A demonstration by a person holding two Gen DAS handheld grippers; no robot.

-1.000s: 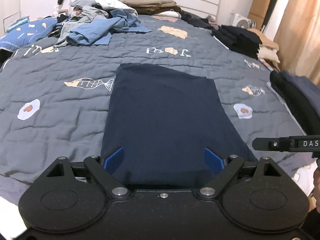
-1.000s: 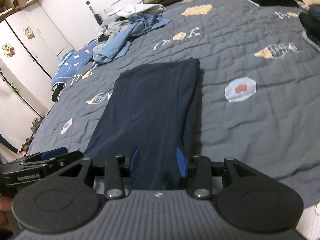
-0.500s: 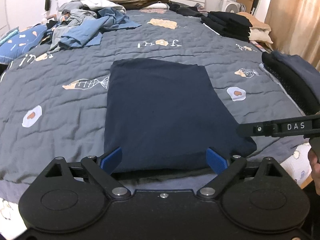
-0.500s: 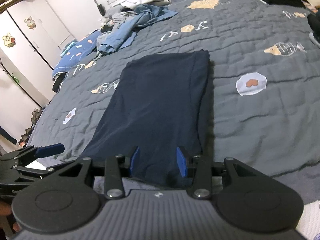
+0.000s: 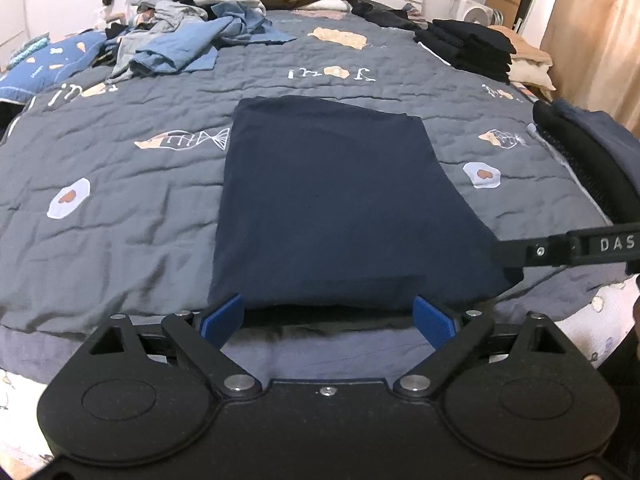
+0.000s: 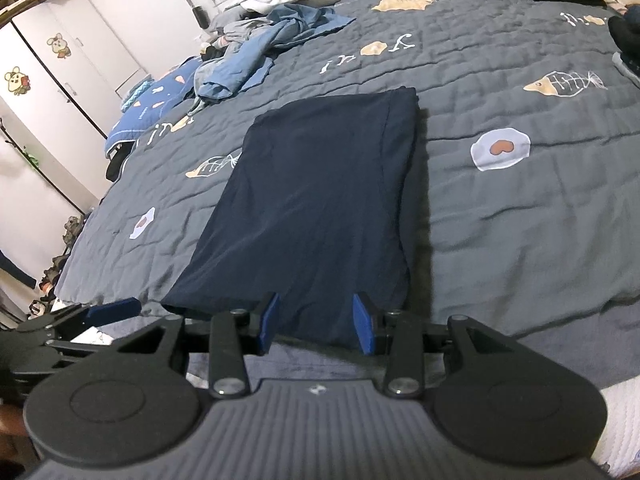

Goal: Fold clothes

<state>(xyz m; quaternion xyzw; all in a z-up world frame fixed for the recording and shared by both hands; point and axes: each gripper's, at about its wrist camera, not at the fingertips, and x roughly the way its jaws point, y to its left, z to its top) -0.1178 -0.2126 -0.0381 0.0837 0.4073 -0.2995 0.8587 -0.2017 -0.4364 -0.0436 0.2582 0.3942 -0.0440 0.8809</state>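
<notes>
A navy garment (image 5: 332, 200) lies folded into a flat rectangle on the grey quilt (image 5: 100, 152), near the bed's front edge. My left gripper (image 5: 327, 310) stands wide open just short of the garment's near edge, its blue pads (image 5: 222, 318) touching no cloth. In the right wrist view the same navy garment (image 6: 320, 200) runs away from my right gripper (image 6: 318, 318). That gripper is half open, and the garment's near right hem lies loose between its pads. Each view also catches the other gripper at its side: right gripper (image 5: 560, 248), left gripper (image 6: 116, 306).
Unfolded blue and grey clothes (image 5: 192, 40) are heaped at the far left beside a blue pillow (image 5: 44, 64). Folded black clothes (image 5: 468, 48) are stacked at the far right, with more dark clothes (image 5: 592, 160) along the right edge. A white wardrobe (image 6: 60, 60) stands left of the bed.
Both grippers have drawn back a little from the garment, so its near edge now shows in front of the pads. The garment itself has not moved.
</notes>
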